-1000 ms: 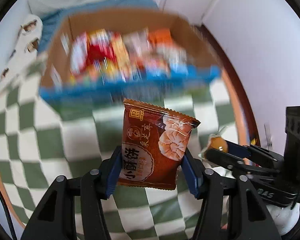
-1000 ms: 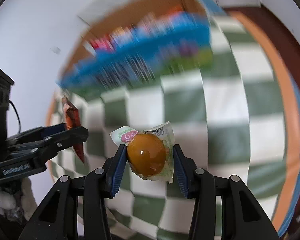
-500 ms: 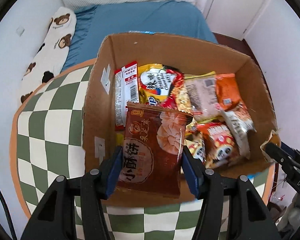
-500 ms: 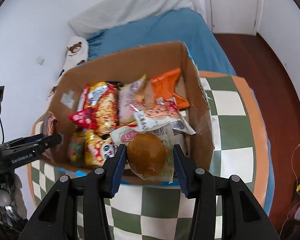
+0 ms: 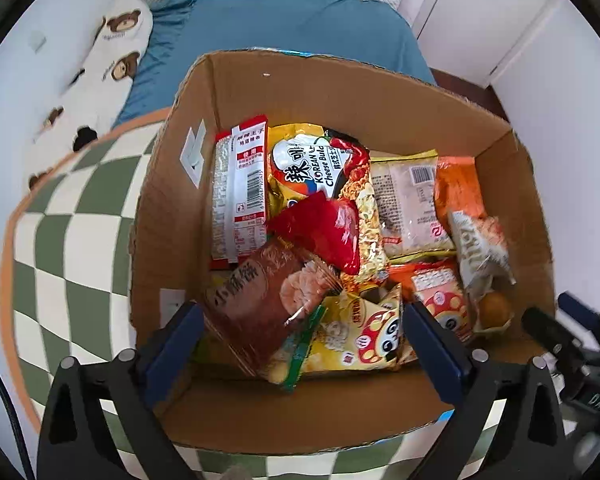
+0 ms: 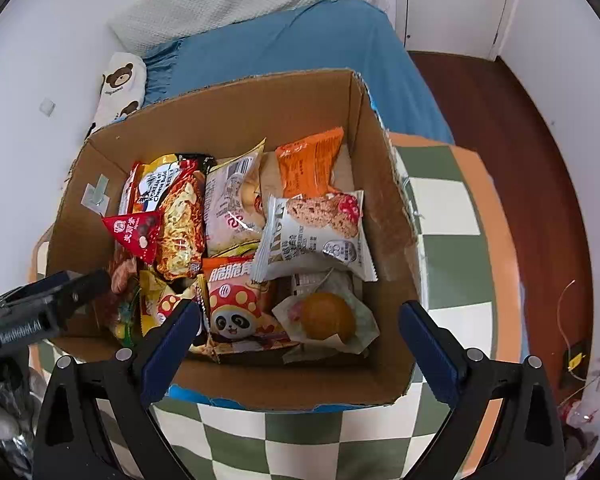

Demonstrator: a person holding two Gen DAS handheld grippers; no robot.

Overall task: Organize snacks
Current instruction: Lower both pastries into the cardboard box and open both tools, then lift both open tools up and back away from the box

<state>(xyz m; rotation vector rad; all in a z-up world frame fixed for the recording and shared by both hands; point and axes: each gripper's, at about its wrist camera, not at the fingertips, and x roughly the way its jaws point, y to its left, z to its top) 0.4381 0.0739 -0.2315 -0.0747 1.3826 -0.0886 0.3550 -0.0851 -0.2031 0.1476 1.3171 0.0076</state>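
Note:
A cardboard box [image 5: 308, 92] [image 6: 236, 104] on the checkered table holds several snack packets. My left gripper [image 5: 300, 336] is open over the box's near left part; the brown shrimp-cracker packet [image 5: 260, 304] lies loose below it, tilted among the snacks. My right gripper [image 6: 300, 332] is open over the box's near right part; the wrapped brown egg [image 6: 326, 318] lies in the near right corner and also shows in the left wrist view [image 5: 494, 310]. Each gripper shows at the edge of the other's view, the left [image 6: 60, 292] and the right [image 5: 556, 328].
The table with a green-and-white checkered cloth [image 5: 72, 240] [image 6: 452, 216] has an orange rim. A bed with a blue sheet [image 5: 284, 28] and a bear-print pillow [image 5: 108, 56] lies behind the box. White walls stand on both sides, and dark wooden floor [image 6: 500, 128] lies to the right.
Both grippers moved over the box and opened. The shrimp-cracker packet and the wrapped egg dropped from the jaws into the box.

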